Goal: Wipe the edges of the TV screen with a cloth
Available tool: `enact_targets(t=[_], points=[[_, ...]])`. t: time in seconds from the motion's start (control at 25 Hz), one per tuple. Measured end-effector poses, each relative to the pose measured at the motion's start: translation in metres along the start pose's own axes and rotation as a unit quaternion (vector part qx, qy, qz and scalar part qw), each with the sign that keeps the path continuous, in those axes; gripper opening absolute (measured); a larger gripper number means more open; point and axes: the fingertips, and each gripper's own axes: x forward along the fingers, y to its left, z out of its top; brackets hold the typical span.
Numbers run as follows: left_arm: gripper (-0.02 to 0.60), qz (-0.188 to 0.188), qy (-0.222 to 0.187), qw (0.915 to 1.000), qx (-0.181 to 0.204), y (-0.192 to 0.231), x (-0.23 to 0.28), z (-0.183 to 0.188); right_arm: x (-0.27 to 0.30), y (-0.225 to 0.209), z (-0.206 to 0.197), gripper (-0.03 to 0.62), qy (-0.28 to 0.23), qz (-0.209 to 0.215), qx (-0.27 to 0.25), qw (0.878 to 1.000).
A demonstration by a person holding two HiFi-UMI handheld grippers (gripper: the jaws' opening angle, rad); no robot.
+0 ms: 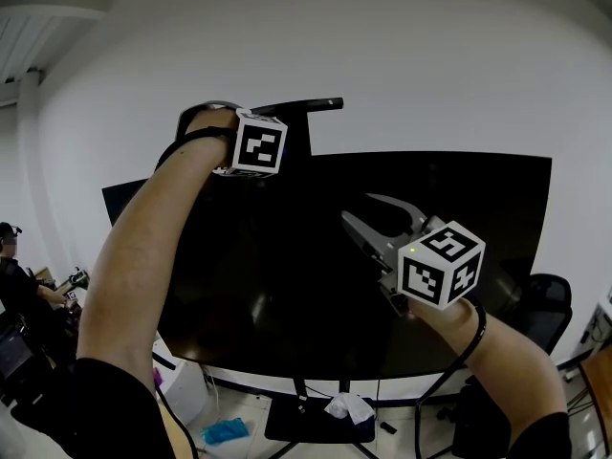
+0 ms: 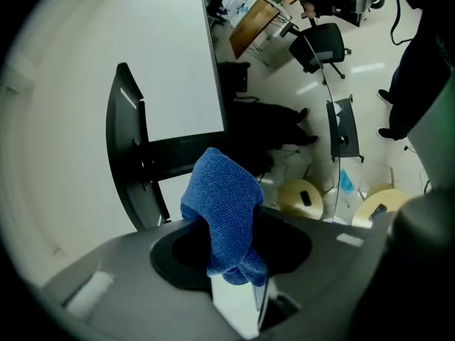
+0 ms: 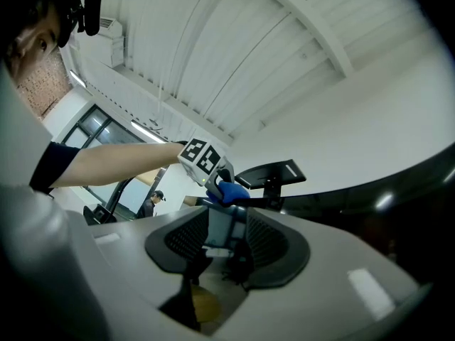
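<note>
Right hand-held gripper [image 1: 359, 207] hangs nearest, just right of centre in the head view, its jaws apart with nothing between them, in front of the dark TV screen [image 1: 287, 295]. Higher, toward the upper left, the left hand-held gripper [image 3: 219, 182] is clamped on a blue cloth [image 2: 224, 204], which sits at the screen's top edge, just beside a black bracket [image 1: 311, 105] rising above the set. Below the screen, a crumpled white rag [image 1: 349, 407] lies on the stand's base [image 1: 287, 421]. Farther off, an office chair [image 1: 547, 306] stands at right and a person [image 1: 13, 277] sits at the far left edge.
</note>
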Motion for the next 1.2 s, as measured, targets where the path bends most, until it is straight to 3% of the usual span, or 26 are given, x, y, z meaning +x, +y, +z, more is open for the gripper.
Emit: enact_targets(t=[0.24, 0.44, 0.8, 0.92, 1.2], points=[[0.140, -0.012, 0.046, 0.9988, -0.010, 0.012, -0.008, 0.025, -0.038, -0.037, 0.004, 0.173, 0.007, 0.001, 0.008, 1.000], [0.140, -0.023, 0.042, 0.9987, -0.015, 0.011, -0.009, 0.050, -0.059, -0.057, 0.005, 0.173, -0.002, -0.003, 0.014, 1.000], [0.140, -0.007, 0.028, 0.9994, 0.022, 0.021, -0.027, 0.098, -0.077, -0.077, 0.000, 0.173, -0.016, -0.008, 0.013, 1.000], [0.140, -0.008, 0.005, 0.9997, 0.022, 0.024, -0.037, 0.124, -0.090, -0.090, 0.001, 0.173, -0.019, -0.005, 0.015, 1.000], [0.140, -0.006, 0.011, 0.9998, 0.012, 0.038, -0.063, 0.189, -0.142, -0.131, 0.012, 0.173, -0.023, 0.011, 0.015, 1.000]])
